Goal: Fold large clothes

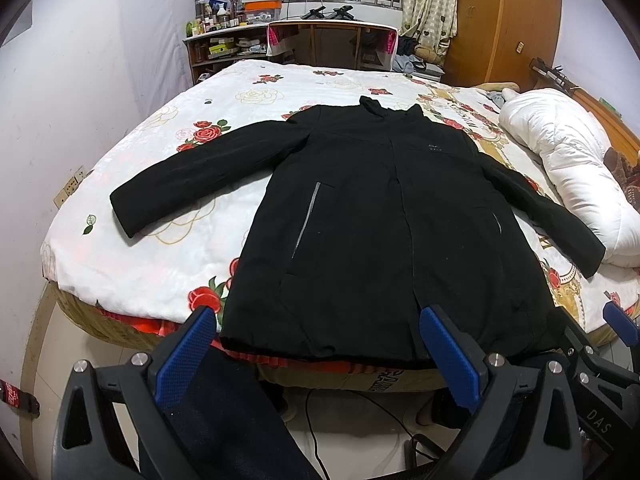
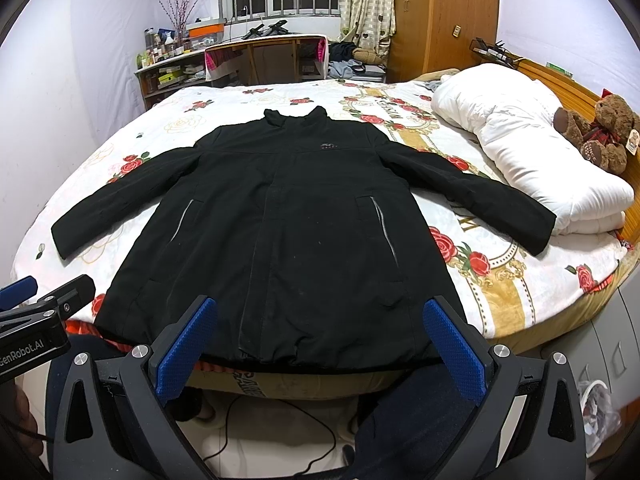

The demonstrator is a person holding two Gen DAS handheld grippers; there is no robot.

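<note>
A bedroom with a wide bed under a rose-printed cover. In the left wrist view, a black jacket lies flat on it, front up, both sleeves spread out, the hem at the near edge. The left tongs are released and hold nothing. In the right wrist view, the jacket looks the same, a white duvet beside its sleeve. The right tongs are released too. I judge that no fold is made yet; everything remains.

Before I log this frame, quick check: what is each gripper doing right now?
Left gripper: open, holding nothing, short of the black padded jacket's hem.
Right gripper: open, holding nothing, also short of the hem.
</note>
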